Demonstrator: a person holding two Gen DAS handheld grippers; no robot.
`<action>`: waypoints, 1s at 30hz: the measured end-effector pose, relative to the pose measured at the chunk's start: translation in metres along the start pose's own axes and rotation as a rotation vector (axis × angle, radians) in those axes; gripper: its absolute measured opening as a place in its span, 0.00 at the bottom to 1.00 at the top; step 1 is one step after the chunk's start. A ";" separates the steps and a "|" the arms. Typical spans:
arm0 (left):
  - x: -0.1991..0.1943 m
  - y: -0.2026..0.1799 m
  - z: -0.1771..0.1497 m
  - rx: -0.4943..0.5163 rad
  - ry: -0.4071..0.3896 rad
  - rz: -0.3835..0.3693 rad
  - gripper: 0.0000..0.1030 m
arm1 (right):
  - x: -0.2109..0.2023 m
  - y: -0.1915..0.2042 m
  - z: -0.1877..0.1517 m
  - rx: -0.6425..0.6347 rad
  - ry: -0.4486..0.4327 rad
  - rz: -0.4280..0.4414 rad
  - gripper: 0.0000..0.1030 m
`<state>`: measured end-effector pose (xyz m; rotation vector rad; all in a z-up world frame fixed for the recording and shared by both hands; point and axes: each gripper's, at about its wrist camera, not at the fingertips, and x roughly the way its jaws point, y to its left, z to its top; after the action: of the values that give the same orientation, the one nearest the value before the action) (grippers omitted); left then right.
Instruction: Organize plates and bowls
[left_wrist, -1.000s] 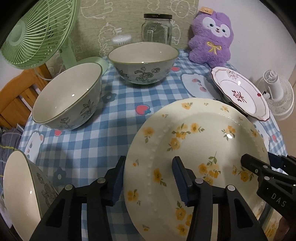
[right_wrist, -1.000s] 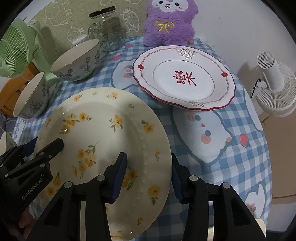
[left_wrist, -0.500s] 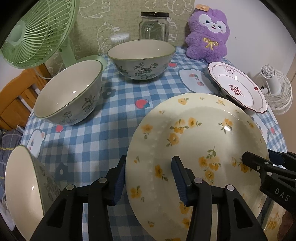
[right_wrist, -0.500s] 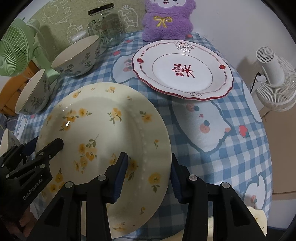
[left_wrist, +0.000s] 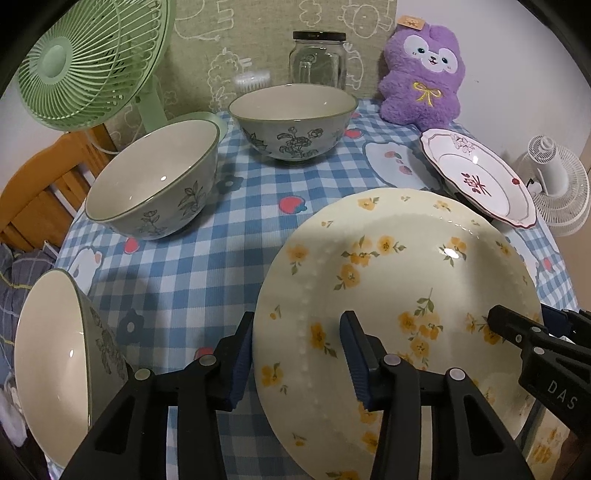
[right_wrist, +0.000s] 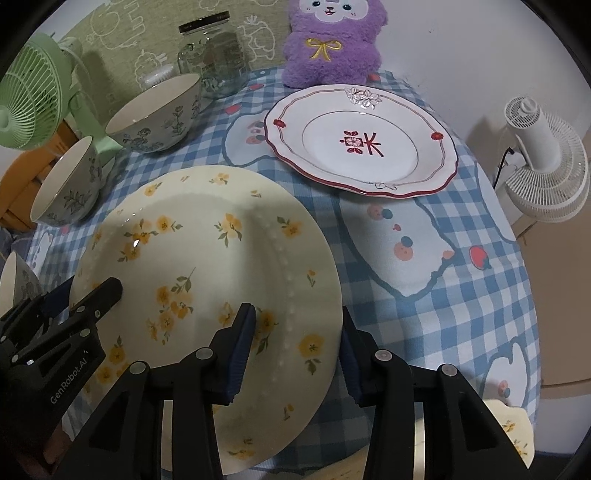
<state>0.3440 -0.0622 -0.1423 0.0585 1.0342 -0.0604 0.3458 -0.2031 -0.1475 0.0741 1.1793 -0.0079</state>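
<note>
At the left rim of the yellow-flowered plate (left_wrist: 399, 280): left gripper (left_wrist: 297, 332), clamped across the rim, one pad outside the edge and one on the flowered face.
At its right rim: right gripper (right_wrist: 297, 325), clamped on the opposite edge in the same way, jaws only as far apart as the rim forces.
Yellow-flowered plate: carried between both grippers, tilted, apparently clear of the checked tablecloth (left_wrist: 207, 266), with its shadow cast on the cloth to its left.
Under its near right edge: part of a second yellow-flowered plate (right_wrist: 513, 432), largely hidden.
Beyond its far right edge: red-trimmed plate (right_wrist: 362, 144), flat on the cloth and near but apart. Probably the stacking spot.
To its left: near bowl (left_wrist: 51, 362), middle bowl (left_wrist: 151, 184) and far bowl (left_wrist: 291, 122), all separate and unstacked.
Grip advice: keep both squeezes even and both wrists moving together, since glazed rims slip easily.
Carry advice: level the plate before travel and hold it high enough to clear the scalloped red edge.
Placing advice: centre over the target, lower until seated, and only then spread the jaws.
Risk: chipped ceramic from uneven release or a low edge.
</note>
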 end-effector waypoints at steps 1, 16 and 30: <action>-0.001 0.000 0.000 -0.003 0.000 -0.002 0.44 | -0.001 0.000 0.000 -0.001 -0.001 -0.002 0.43; -0.023 -0.005 -0.005 0.005 -0.034 0.011 0.44 | -0.022 -0.003 -0.005 -0.008 -0.037 0.007 0.43; -0.059 -0.016 -0.011 0.015 -0.087 0.006 0.44 | -0.061 -0.014 -0.018 -0.007 -0.094 0.004 0.43</action>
<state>0.3035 -0.0761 -0.0973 0.0721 0.9462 -0.0648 0.3053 -0.2183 -0.0985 0.0692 1.0849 -0.0032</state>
